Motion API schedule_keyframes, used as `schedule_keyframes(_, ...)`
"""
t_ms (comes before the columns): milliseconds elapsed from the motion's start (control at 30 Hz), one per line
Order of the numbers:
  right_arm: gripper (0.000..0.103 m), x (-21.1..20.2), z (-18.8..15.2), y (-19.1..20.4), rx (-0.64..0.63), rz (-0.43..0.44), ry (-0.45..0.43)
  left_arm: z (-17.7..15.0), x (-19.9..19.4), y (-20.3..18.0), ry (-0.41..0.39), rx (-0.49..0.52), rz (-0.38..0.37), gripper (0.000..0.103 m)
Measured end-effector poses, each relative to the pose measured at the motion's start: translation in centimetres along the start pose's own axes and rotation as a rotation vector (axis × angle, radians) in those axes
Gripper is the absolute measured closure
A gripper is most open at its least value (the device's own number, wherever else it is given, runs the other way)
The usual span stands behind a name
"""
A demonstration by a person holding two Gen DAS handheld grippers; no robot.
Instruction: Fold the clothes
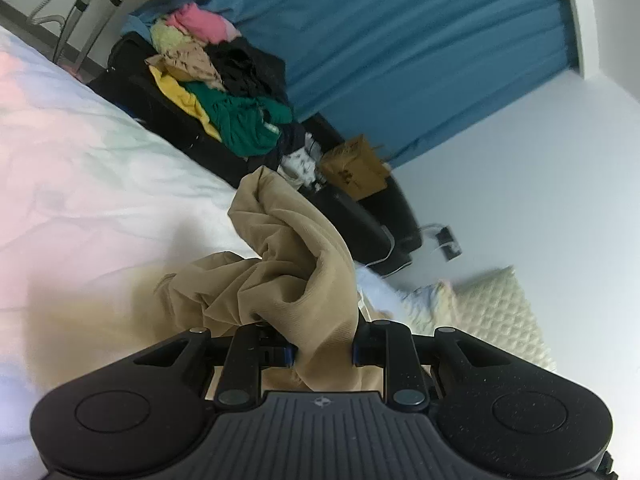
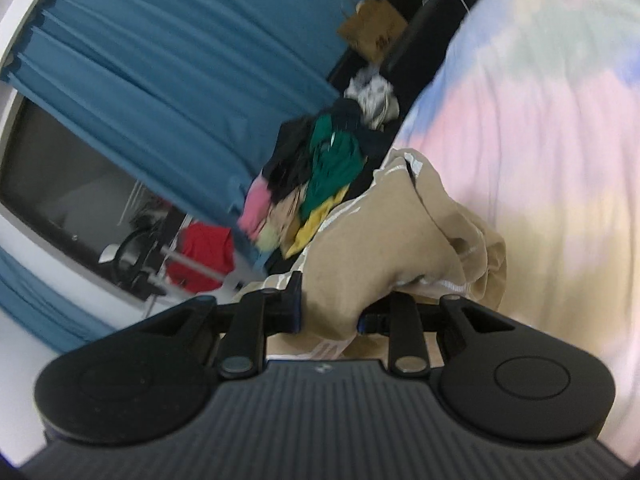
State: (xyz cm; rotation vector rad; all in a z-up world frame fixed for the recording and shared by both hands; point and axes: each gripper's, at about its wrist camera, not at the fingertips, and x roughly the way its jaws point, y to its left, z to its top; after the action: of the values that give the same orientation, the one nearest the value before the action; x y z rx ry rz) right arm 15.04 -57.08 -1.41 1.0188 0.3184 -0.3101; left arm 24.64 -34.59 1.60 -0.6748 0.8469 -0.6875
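Observation:
A tan garment [image 1: 288, 264] is bunched up and lifted above the pastel bedsheet [image 1: 80, 168]. My left gripper [image 1: 324, 354] is shut on a fold of it, and cloth fills the gap between the blue-edged pads. In the right wrist view the same tan garment [image 2: 384, 232], with white stripes along its edge, hangs from my right gripper [image 2: 330, 318], which is shut on another bunch of it. The fabric hides both pairs of fingertips. Both views are tilted and slightly blurred.
A heap of mixed clothes [image 1: 224, 92] in green, yellow, black and pink lies on a dark suitcase beside the bed. Blue curtains [image 1: 400, 40] hang behind it. A brown paper bag [image 1: 354, 168] stands nearby, and a quilted cream pillow [image 1: 492, 312] lies on the bed.

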Motion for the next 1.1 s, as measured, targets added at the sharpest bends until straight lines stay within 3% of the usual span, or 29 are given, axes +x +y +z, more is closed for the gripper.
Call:
schedule_keyframes(200, 0.075, 2.0, -2.7, -5.6, 0.014, -0.041, 0.005, -1.4, 3.8, 4.7, 0.071, 0.063, 0.032, 0.077)
schedule_keyframes(433, 0.075, 1.2, -10.8, -10.1, -0.027, -0.105, 0.07, -6.6, 3.3, 13.6, 0.157, -0.022, 0.086, 0.077)
schedule_keyframes(600, 0.074, 0.4, -14.6, -12.8, -0.017, -0.157, 0.137, -10.1, 2.8, 16.5, 0.179, 0.071, 0.135, 0.071)
schedule_keyframes(700, 0.071, 0.4, -14.9, -13.9, 0.012, -0.163, 0.16, -10.8, 3.1, 16.1, 0.191, 0.104, 0.16, 0.065)
schedule_keyframes(867, 0.068, -1.5, -13.8, -13.2, 0.06, -0.2, 0.205, -10.6, 1.6, 12.9, 0.201, 0.224, 0.234, 0.037)
schedule_keyframes(1000, 0.068, -4.5, -13.1, -12.1, 0.032, -0.251, 0.205, -10.6, -0.8, 10.2, 0.188, 0.294, 0.271, 0.027)
schedule_keyframes(1100, 0.068, -7.2, -12.5, -10.7, -0.018, -0.248, 0.182, -10.7, -4.3, 7.8, 0.136, 0.348, 0.291, 0.021)
